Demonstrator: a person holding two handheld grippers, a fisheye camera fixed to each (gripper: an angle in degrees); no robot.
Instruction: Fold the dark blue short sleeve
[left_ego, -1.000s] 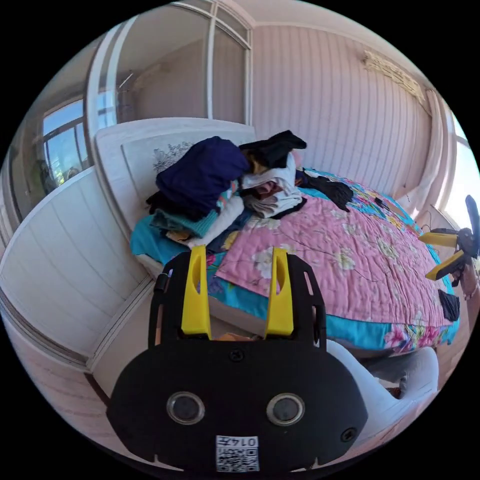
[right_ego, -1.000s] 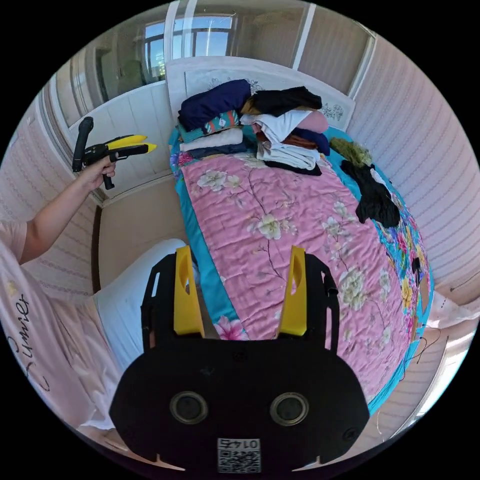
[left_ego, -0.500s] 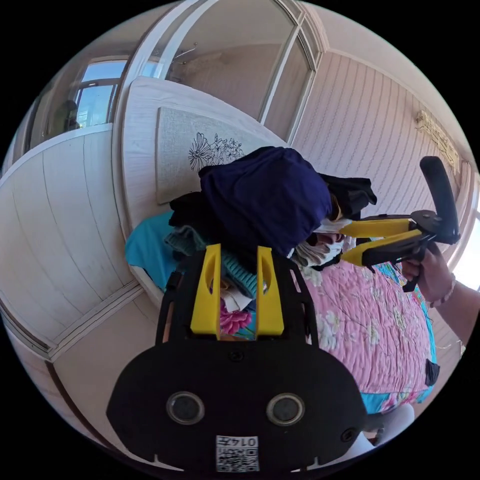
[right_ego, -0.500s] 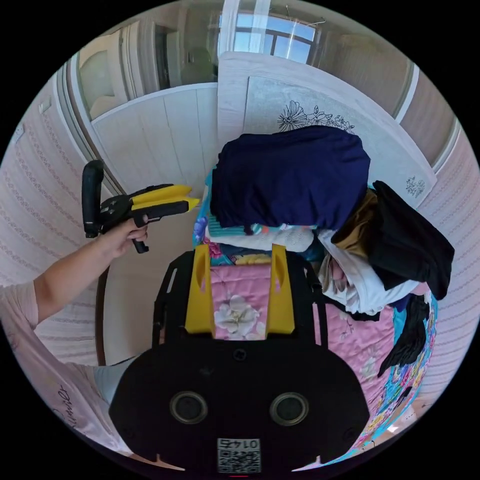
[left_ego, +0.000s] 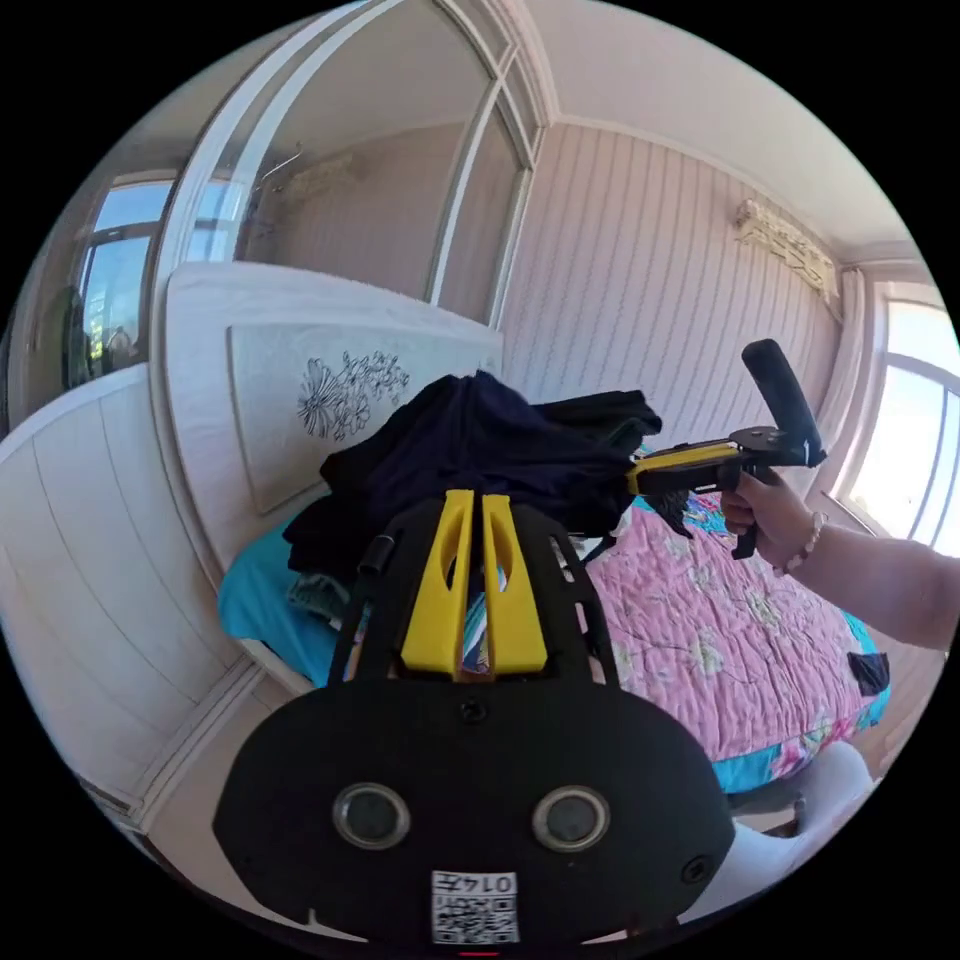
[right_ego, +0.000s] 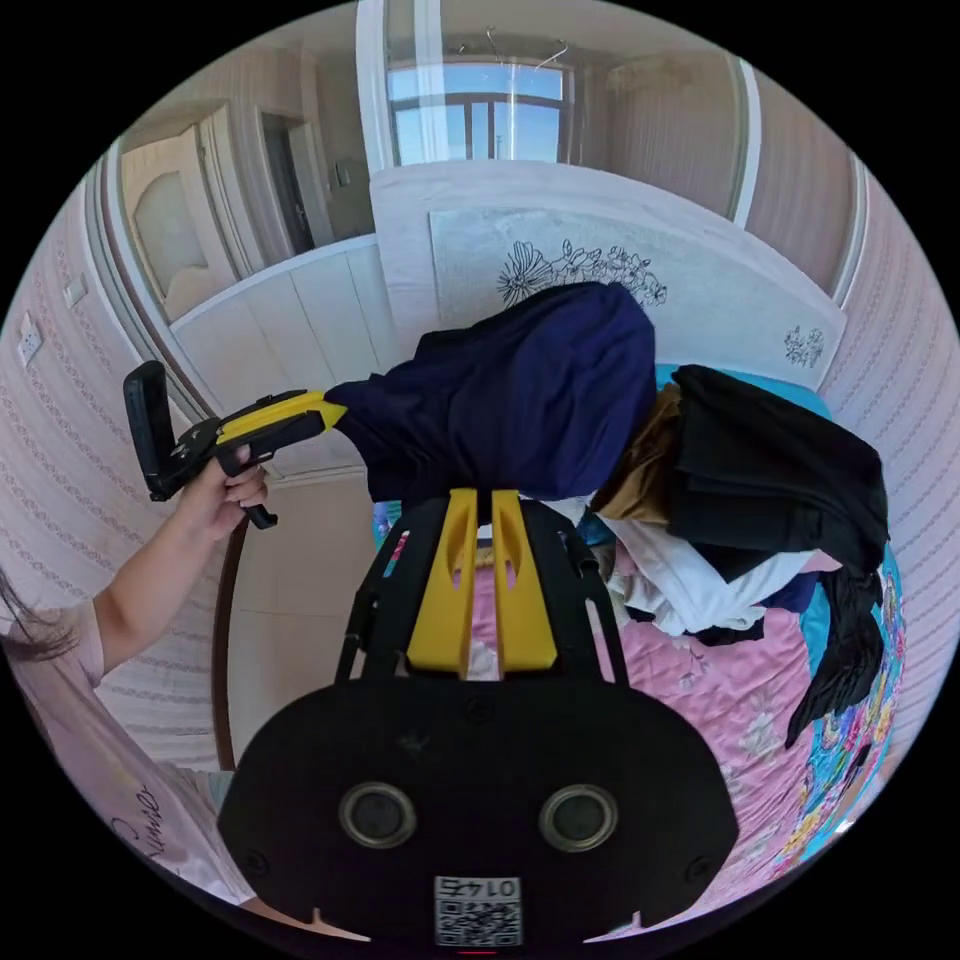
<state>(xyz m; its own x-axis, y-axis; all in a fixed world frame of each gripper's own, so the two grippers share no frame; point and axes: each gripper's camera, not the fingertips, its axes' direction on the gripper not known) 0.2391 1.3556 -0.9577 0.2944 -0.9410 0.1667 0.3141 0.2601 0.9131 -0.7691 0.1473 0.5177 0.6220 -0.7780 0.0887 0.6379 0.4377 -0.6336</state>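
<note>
Bedroom w/ striped pink walls; bed (left_ego: 690, 640) under a pink floral quilt, white headboard (right_ego: 600, 240) upper centre. Dark blue short sleeve (right_ego: 520, 400) sits centre frame, atop the clothes pile (right_ego: 740, 540) at the head of the bed. Left gripper (left_ego: 468, 498): jaws nearly closed, tips at the garment's lower edge; in the right gripper view its jaws pinch the shirt's left edge. Right gripper (right_ego: 478, 495): jaws nearly closed at the shirt's bottom edge; actual grip cannot be confirmed.

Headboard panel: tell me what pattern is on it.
Dark line-drawn flowers on the pale headboard panel, clearest in the right gripper view.
</note>
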